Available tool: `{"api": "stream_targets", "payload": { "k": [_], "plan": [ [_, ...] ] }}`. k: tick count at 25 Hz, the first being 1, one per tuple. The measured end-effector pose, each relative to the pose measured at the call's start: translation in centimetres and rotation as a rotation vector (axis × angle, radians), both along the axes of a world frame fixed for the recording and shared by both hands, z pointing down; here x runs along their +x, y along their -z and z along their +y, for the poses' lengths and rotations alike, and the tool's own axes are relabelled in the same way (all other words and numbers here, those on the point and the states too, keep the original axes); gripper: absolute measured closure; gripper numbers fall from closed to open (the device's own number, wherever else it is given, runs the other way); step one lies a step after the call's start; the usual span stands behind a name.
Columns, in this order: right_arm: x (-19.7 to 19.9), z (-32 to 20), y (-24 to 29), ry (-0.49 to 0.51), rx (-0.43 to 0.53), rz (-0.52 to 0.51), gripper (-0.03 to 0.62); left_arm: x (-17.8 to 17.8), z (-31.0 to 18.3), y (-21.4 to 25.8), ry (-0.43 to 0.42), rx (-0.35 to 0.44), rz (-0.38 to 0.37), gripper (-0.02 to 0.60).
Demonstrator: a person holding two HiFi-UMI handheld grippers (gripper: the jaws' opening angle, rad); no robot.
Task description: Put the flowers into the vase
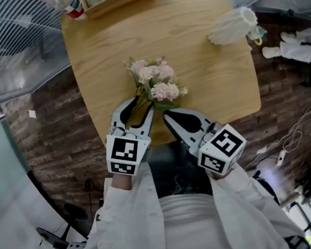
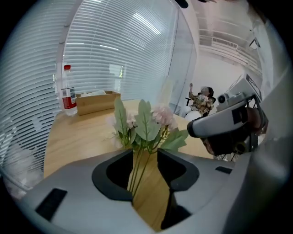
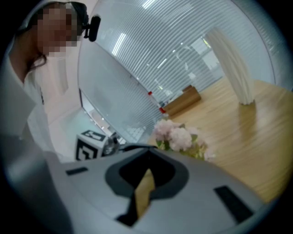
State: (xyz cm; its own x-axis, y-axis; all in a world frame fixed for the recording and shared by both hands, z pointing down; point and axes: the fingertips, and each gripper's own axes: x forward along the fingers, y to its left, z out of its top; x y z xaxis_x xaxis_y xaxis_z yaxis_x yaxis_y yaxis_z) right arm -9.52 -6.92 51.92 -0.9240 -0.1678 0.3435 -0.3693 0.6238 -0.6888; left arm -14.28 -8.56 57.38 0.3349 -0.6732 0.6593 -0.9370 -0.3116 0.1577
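Left gripper [image 1: 143,107] of mine gapes wide, the flowers' [image 1: 155,82] stems loose between its jaws; my right gripper [image 1: 168,116] is closed, empty. Flowers rest on the table [image 1: 207,88], vase [image 1: 232,26] well apart.

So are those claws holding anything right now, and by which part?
Nothing is held. The flower stems run between the left gripper's open jaws, unpinched, with the flowers lying on the table. The right gripper is shut on nothing.

1. A pale wooden table [image 1: 204,66] is standing on a dark, brick-patterned floor [image 1: 57,137].
2. Slatted blinds [image 2: 114,50] are covering the glass wall, with bright light coming through.
3. White cables [image 1: 290,140] are lying on the floor.
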Motion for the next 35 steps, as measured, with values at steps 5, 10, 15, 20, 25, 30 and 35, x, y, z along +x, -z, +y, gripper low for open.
{"api": "stream_targets", "payload": {
  "k": [5, 10, 15, 20, 25, 30, 35],
  "plan": [
    [0.6, 0.4, -0.2, -0.013, -0.003, 0.009, 0.58, 0.2, 0.2, -1.4, -0.058, -0.053, -0.056, 0.425],
    [0.7, 0.6, -0.4, -0.027, -0.027, 0.003, 0.58, -0.1, 0.0, -1.9, -0.086, -0.065, -0.101, 0.425],
    [1.0, 0.8, -0.3, -0.042, -0.03, -0.004, 0.58, -0.2, -0.1, -2.2, -0.082, -0.074, -0.113, 0.428],
    [1.4, 0.7, -0.3, -0.057, -0.032, -0.004, 0.58, -0.5, -0.2, -2.5, -0.074, -0.086, -0.133, 0.531],
    [1.7, 0.6, -0.2, -0.072, -0.031, -0.01, 0.58, -0.3, -0.2, -2.7, -0.084, -0.091, -0.143, 0.557],
    [2.0, 0.6, 0.3, -0.08, -0.015, -0.015, 0.58, 0.0, -0.3, -2.1, -0.076, -0.086, -0.122, 0.566],
    [2.6, 0.2, 1.3, -0.103, 0.006, -0.024, 0.58, 0.5, -0.6, -0.6, -0.058, -0.069, -0.063, 0.568]
  ]
}}
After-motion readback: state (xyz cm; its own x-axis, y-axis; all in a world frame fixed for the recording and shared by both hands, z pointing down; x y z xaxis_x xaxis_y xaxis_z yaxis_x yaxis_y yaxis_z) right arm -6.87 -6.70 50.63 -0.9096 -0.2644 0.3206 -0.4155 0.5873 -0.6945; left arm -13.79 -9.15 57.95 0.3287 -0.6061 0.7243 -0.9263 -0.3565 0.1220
